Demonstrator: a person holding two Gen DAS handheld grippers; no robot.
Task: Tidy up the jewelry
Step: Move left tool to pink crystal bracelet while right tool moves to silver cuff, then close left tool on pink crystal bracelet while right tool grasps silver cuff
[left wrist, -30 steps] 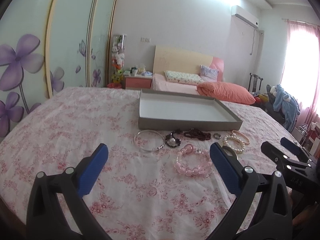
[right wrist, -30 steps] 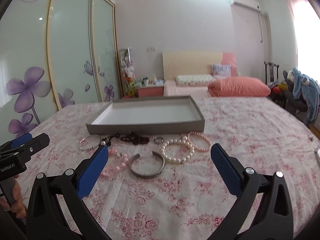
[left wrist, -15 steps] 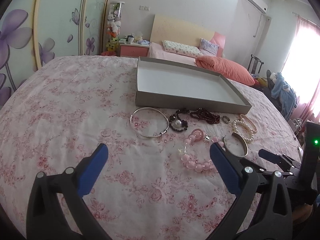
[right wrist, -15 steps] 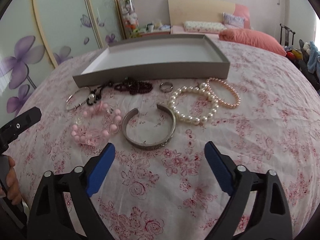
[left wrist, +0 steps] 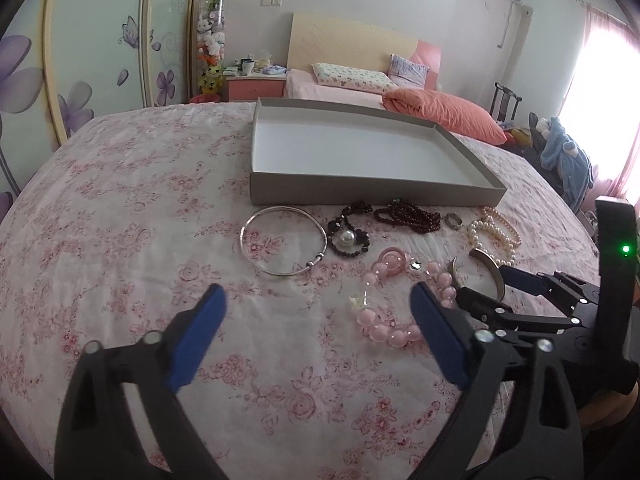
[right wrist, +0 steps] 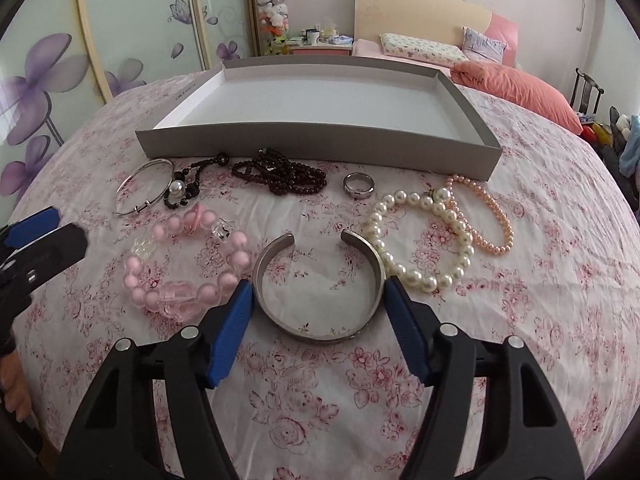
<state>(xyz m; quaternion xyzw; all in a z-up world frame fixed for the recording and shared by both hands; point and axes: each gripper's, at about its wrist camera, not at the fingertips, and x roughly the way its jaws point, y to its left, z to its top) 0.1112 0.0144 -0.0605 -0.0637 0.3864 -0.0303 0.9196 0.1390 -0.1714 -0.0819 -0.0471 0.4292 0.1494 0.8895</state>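
The right gripper [right wrist: 318, 300] hangs low over the flowery bedspread [right wrist: 520, 320], and its blue jaws are closing with the silver cuff bracelet [right wrist: 316, 288] between them, though the pads do not seem to press on it yet. The left gripper [left wrist: 316, 320] is closing too, but it has nothing between its jaws; the pink bead bracelet [left wrist: 400, 300] lies just beside its right finger. A little farther lie the white pearl bracelet [right wrist: 420, 240], the peach pearl strand [right wrist: 488, 216], the thin silver bangle [left wrist: 284, 246], the dark beads [right wrist: 280, 174] and a small ring [right wrist: 359, 185]. Behind them all sits the gray tray [right wrist: 312, 144], with nothing in it. The step looks like picking up the first piece. Next, the right gripper likely needs to squeeze the cuff firmly, lift it, and carry it over the tray wall.
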